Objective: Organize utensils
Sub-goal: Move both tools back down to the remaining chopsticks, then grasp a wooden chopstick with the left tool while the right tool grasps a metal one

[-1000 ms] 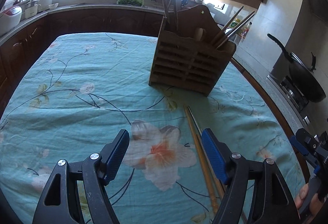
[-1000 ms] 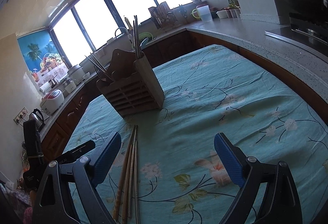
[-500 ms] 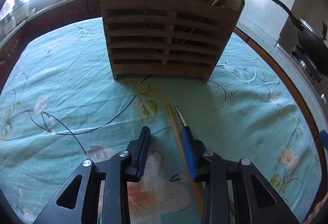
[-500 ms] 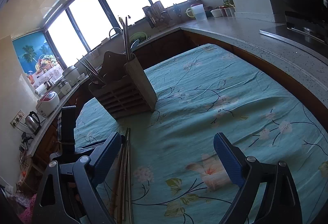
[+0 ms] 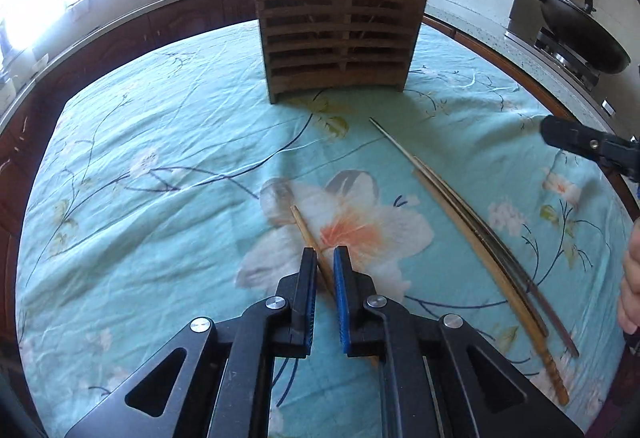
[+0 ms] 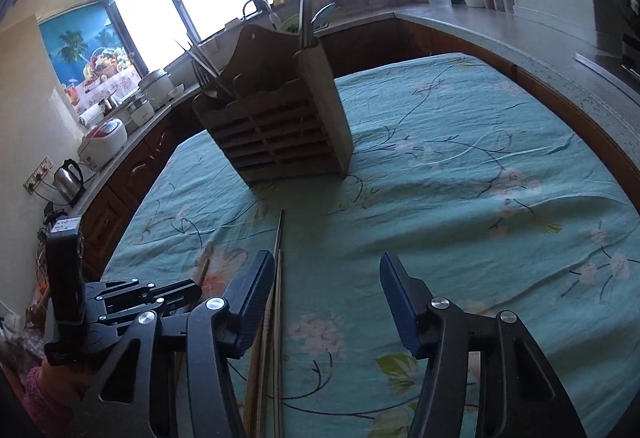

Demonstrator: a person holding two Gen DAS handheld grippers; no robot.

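My left gripper [image 5: 325, 270] has just been closing its jaws on a thin light-brown wooden chopstick [image 5: 308, 228], which runs forward from them towards the slatted brown wooden utensil holder [image 5: 340, 37] on the table. My right gripper [image 6: 326, 298] is half open, its jaws closing around nothing; the bundle of long wooden and dark metal chopsticks [image 6: 276, 302] lies lengthwise just beside its left jaw.

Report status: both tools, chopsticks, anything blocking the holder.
Left tool just closed on one chopstick. Right tool open, closing, beside the remaining chopsticks on the cloth. Holder path looks unobstructed.
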